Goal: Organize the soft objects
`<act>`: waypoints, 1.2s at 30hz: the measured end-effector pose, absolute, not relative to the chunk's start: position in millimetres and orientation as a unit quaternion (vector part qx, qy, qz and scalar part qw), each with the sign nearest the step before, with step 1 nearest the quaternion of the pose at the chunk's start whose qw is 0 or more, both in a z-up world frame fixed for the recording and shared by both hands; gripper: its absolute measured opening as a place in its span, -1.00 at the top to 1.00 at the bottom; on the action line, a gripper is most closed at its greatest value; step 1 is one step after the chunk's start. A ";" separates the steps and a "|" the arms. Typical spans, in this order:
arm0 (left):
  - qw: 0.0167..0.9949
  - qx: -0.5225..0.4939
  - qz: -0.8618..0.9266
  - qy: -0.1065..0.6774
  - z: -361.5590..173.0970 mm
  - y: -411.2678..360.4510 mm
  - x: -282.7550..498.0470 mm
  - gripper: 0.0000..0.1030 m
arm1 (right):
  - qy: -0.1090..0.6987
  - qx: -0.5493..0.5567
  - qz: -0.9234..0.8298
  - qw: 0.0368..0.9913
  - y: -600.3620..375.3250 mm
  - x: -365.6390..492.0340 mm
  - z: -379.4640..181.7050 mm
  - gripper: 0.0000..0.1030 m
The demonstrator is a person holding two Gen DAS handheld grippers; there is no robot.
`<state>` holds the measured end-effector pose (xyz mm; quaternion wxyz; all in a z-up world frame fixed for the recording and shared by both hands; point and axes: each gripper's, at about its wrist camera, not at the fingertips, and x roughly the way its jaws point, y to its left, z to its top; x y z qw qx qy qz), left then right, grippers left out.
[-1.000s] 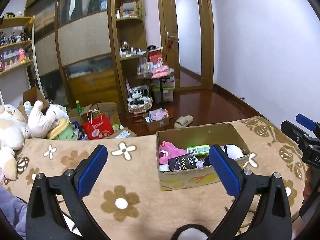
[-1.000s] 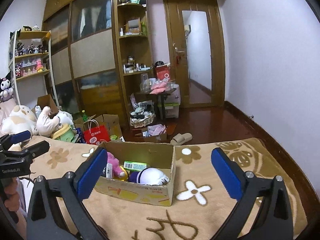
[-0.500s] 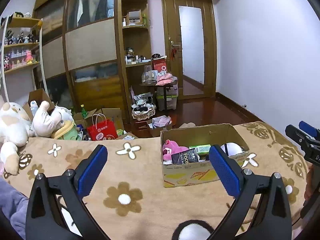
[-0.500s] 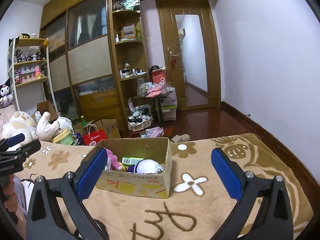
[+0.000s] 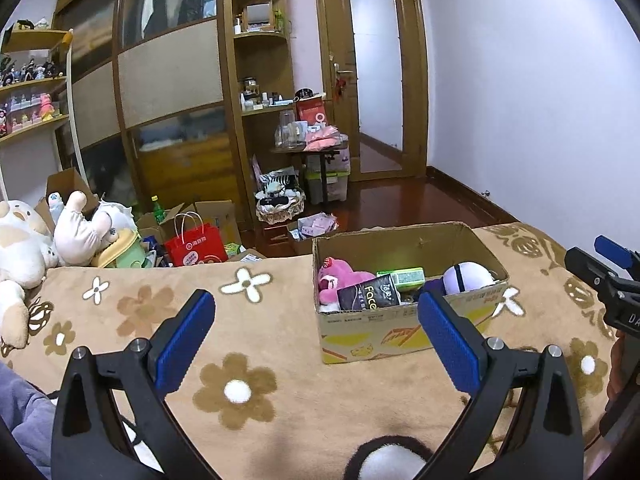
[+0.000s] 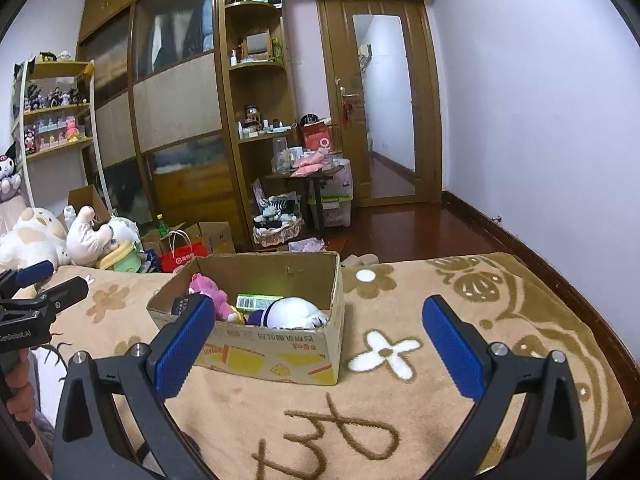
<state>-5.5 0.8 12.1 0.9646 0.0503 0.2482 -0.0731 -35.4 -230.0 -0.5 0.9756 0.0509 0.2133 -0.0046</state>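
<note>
A cardboard box (image 5: 404, 322) sits on a tan flowered blanket (image 5: 260, 320) and holds a pink plush (image 5: 334, 282), a white round plush (image 5: 466, 278), a black tissue pack (image 5: 368, 297) and a green packet (image 5: 402, 277). The left gripper (image 5: 316, 312) hovers above the blanket just before the box, its 2 blue fingers (image 5: 182, 344) spread wide, holding nothing. The right gripper (image 6: 318, 316) hovers to the box's right, fingers (image 6: 450, 348) likewise apart. Cream plush toys (image 5: 24, 248) lie at the blanket's far left edge.
</note>
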 end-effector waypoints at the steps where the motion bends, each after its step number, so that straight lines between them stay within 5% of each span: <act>1: 0.964 0.050 -0.074 0.250 10.9 0.3 -4.1 -0.95 | 0.213 0.048 -0.004 0.976 -228.8 -35.2 -1.2 -1.00; 36: 0.965 0.055 -0.064 0.247 4.3 -1.8 0.2 -0.95 | 0.232 0.047 -0.007 0.972 -228.7 -30.3 -11.7 -1.00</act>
